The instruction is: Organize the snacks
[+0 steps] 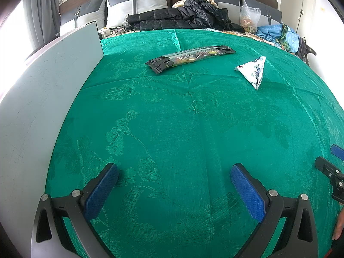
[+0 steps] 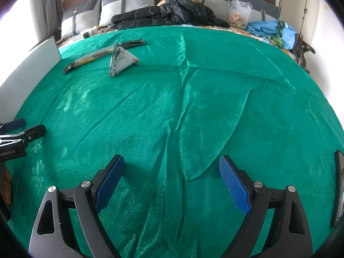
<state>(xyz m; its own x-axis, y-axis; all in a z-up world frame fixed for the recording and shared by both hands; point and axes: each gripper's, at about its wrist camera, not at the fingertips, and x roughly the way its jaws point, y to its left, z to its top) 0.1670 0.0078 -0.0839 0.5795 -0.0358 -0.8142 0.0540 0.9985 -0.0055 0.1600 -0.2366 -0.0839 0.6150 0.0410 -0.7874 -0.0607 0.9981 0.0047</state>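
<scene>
A green patterned cloth [image 1: 193,129] is spread over a bed, creased along fold lines and rumpled toward the near right corner in the right wrist view. Two snack items are laid on the cloth toward its far edge. The first, a long dark snack packet [image 1: 190,58] with a yellow printed middle, is placed lengthwise, slightly angled, nearer the far left corner. The second, a white triangular snack pouch [image 1: 253,69] with dark print and a small red mark, is set just to the right of the long packet and apart from it in the left wrist view; in the right wrist view the pouch overlaps the packet's line, so contact between them cannot be confirmed there. A pale grey board [image 1: 43,99] is propped along the left edge of the cloth. Beyond the far edge, grey pillows [image 1: 137,6] are lined against the headboard, with a black padded jacket [image 1: 185,18] heaped before them, a clear plastic bag [image 1: 249,19] of mixed items beside it, and blue fabric [image 1: 277,33] bunched at the far right corner. The left gripper [image 1: 174,182] is held low over the near edge, its blue-padded fingers spread wide apart with nothing between them. The right gripper [image 2: 172,176] is held likewise over the near edge, fingers spread and unloaded, well apart from both snacks.
</scene>
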